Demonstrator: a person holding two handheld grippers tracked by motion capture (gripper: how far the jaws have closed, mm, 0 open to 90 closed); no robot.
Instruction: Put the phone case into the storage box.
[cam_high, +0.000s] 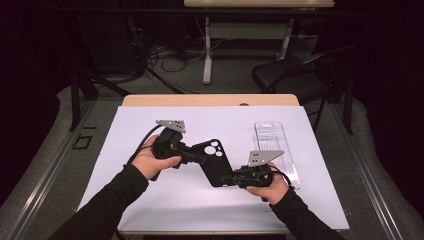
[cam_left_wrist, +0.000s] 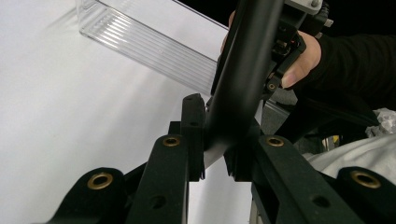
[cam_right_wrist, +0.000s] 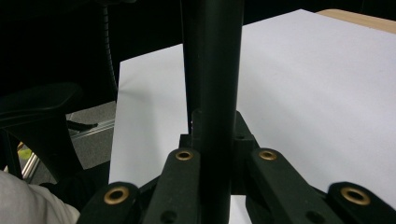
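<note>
Currently both grippers share one thing: a flat black plastic phone case with round camera cut-outs (cam_high: 216, 161), held above the white worktop (cam_high: 150, 200) at its middle. Left gripper (cam_high: 192, 156) is clamped on the case's far-left edge; right gripper (cam_high: 235, 178) is clamped on its near-right corner. Clear ribbed plastic tray (cam_high: 275, 142) lies to the right. Case looks light, thin, somewhat flexible, smooth; edge grips suit it, gentle pressure advised.

Black phone case (cam_high: 214, 163): 1 | clear plastic tray (cam_high: 274, 142): 1 | gripper: 2, left gripper (cam_high: 192, 155), right gripper (cam_high: 234, 178) | white bench (cam_high: 150, 125): 1 | black chair (cam_high: 295, 75): 1
</note>
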